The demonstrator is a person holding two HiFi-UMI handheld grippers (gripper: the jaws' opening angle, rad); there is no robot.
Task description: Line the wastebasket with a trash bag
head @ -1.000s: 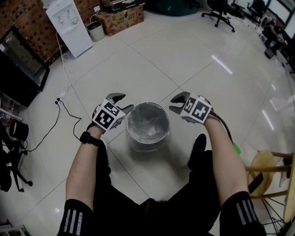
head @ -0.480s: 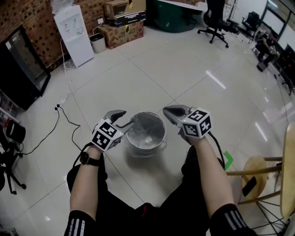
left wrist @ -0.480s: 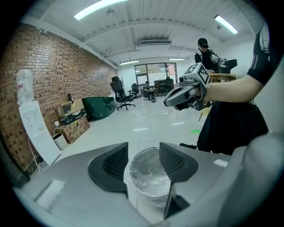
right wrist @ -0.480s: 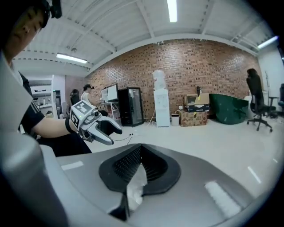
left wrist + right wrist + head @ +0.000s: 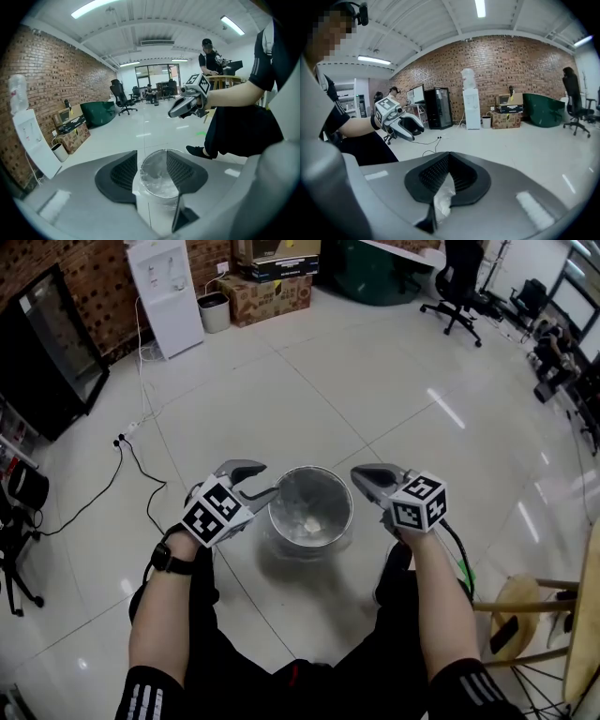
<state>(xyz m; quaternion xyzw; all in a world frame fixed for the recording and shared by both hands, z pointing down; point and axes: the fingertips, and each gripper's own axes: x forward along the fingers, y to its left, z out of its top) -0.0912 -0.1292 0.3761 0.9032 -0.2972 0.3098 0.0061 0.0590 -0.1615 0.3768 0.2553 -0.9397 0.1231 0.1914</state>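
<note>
Open office: brick wall [image 5: 501, 65], swivel chair [image 5: 461, 277], water dispenser [image 5: 169, 296], cardboard boxes [image 5: 272, 298].

A clear, crinkled trash bag [image 5: 307, 504] sits inside the round, upright, silvery wastebasket [image 5: 310, 546].

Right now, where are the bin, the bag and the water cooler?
bin [image 5: 314, 547]: head view, front wall.
bag [image 5: 442, 200]: right gripper view, bit pinched between the jaws.
water cooler [image 5: 169, 296]: head view, white front.

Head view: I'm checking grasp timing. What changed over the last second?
The right gripper closed on the edge of the clear plastic trash bag. The left gripper has just been closing, jaws apart at the rim, nothing pinched. The round metal wastebasket stayed put on the floor.
</note>
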